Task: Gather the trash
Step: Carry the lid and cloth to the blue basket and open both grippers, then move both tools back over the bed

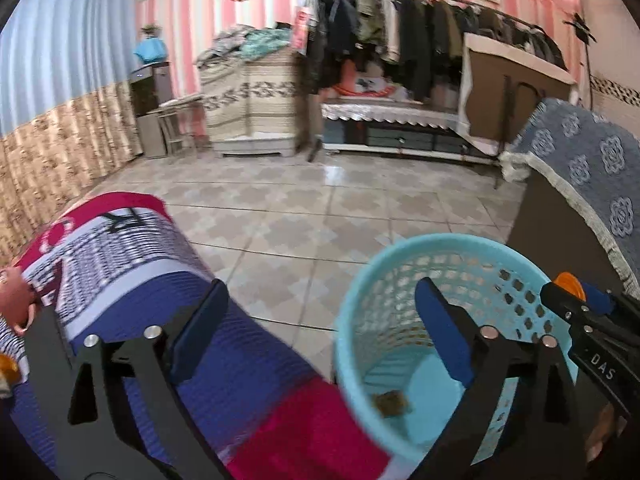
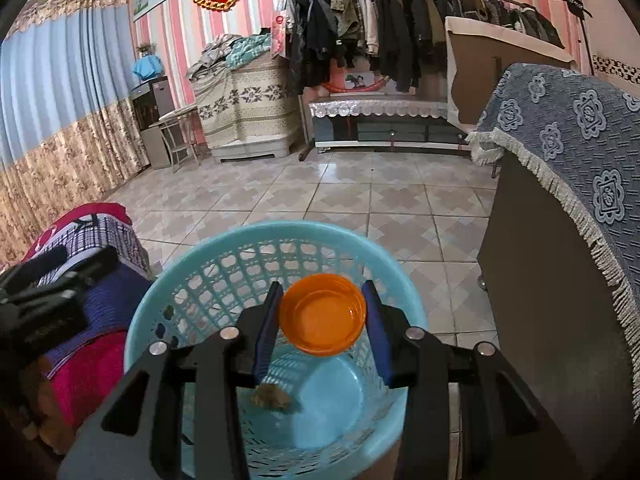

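Blue pads of the right gripper point(image 2: 322, 320) pinch an orange lid point(image 2: 323, 314) over the mouth of the light-blue basket point(image 2: 276, 236), where a brownish scrap point(image 2: 274, 398) already lies. Beside it the left gripper point(image 1: 320, 320) gapes wide, holding nothing. If the right lets go off-centre, I reckon the lid could clip the rim and roll across the tiled floor point(image 2: 360, 192).

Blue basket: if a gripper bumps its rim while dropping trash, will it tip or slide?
The blue basket probably tips or slides easily: it looks like thin perforated plastic, tall, nearly empty, with only a small brown scrap inside, and stands on glossy floor tiles.
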`<state>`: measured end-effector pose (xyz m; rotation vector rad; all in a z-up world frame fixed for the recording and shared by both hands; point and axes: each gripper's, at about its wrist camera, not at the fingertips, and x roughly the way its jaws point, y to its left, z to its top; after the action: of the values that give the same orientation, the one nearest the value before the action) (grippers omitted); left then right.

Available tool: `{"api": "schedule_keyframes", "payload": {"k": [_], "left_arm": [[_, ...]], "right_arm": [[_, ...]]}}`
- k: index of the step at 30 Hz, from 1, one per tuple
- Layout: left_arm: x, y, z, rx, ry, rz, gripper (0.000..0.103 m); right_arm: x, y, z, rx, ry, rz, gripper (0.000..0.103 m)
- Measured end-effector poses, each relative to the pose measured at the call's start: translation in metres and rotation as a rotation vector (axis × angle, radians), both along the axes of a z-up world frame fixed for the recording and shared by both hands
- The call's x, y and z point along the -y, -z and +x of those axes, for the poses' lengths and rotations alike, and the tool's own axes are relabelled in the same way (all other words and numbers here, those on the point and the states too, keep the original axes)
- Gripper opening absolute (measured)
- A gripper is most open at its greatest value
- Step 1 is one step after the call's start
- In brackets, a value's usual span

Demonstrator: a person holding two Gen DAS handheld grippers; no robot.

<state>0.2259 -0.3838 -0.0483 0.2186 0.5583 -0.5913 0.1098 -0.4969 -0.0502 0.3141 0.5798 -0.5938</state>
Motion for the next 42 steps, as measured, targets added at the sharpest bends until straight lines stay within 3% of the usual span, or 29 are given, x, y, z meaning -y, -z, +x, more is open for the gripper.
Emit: {"api": "schedule_keyframes", "payload": {"k": [7, 11, 15, 17, 20, 32, 42], "left_arm": [[-0.045, -0.010, 0.004, 0.014, -0.097, -0.011, 0.096], [-0.068, -0.013, 0.001, 0.019, -0.139, -0.020, 0.097], [-0.091, -0.012, -0.005, 0.001, -0.167, -0.034, 0.097], [-0.106, -0.013, -0.011, 0.001, -0.189, -0.036, 0.097], [-0.127, -0.017, -0.018, -0.001, -0.214, -0.044, 0.097], [-0.262, -0.035, -0.062, 0.043, -0.389, -0.028, 0.097], [-0.408, -0.027, -0.098, -0.018, -0.622, 0.011, 0.097]], "right_arm": [[-0.017, 0.001, 0.014, 0.008, -0.050, 0.006, 0.042], [-0.026, -0.002, 0.016, 0.020, -0.075, -0.021, 0.064], [-0.034, -0.007, 0.016, 0.029, -0.078, -0.043, 0.070], [-0.036, -0.008, 0.015, 0.037, -0.079, -0.047, 0.080], [-0.046, -0.013, 0.013, 0.053, -0.086, -0.066, 0.086], [-0.111, -0.027, 0.011, 0.067, -0.271, -0.105, 0.088], [-0.178, -0.035, 0.007, 0.098, -0.427, -0.080, 0.091]]}}
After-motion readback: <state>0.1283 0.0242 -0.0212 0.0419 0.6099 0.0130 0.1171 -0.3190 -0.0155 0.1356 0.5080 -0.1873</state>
